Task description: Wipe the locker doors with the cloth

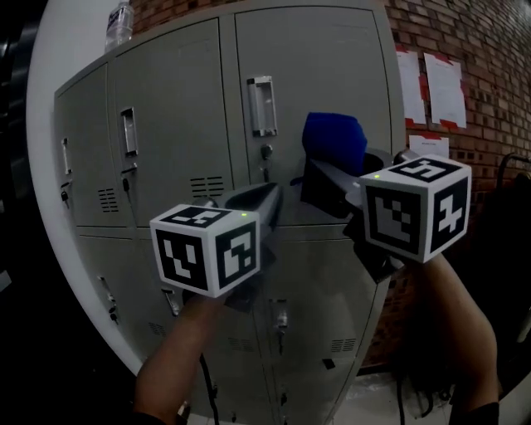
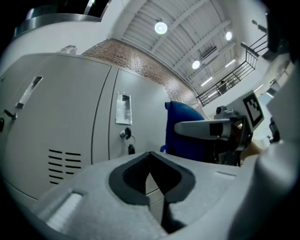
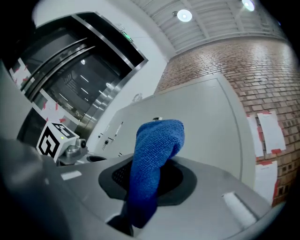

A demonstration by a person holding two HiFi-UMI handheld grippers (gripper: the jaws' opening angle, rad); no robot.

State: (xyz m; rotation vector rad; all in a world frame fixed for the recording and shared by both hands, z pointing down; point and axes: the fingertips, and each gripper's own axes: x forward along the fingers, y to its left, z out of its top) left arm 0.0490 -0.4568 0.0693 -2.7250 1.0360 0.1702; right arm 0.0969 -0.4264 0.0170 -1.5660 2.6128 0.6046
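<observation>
A bank of grey locker doors (image 1: 332,75) fills the head view. My right gripper (image 1: 314,173) is shut on a blue cloth (image 1: 333,143), which bunches up past the jaws close against the upper right door, below its handle (image 1: 262,105). In the right gripper view the cloth (image 3: 157,150) stands up out of the pinched jaws. My left gripper (image 1: 267,197) hangs just left of it, in front of the same door; its jaws meet with nothing between them (image 2: 150,157). The left gripper view shows the cloth (image 2: 185,124) and the right gripper's finger (image 2: 201,127) to its right.
A water bottle (image 1: 120,23) stands on top of the lockers. Keys hang in the lock (image 1: 266,153) under the handle. A brick wall (image 1: 489,50) with pinned papers (image 1: 444,87) runs to the right, with a dark object (image 1: 514,199) beside it.
</observation>
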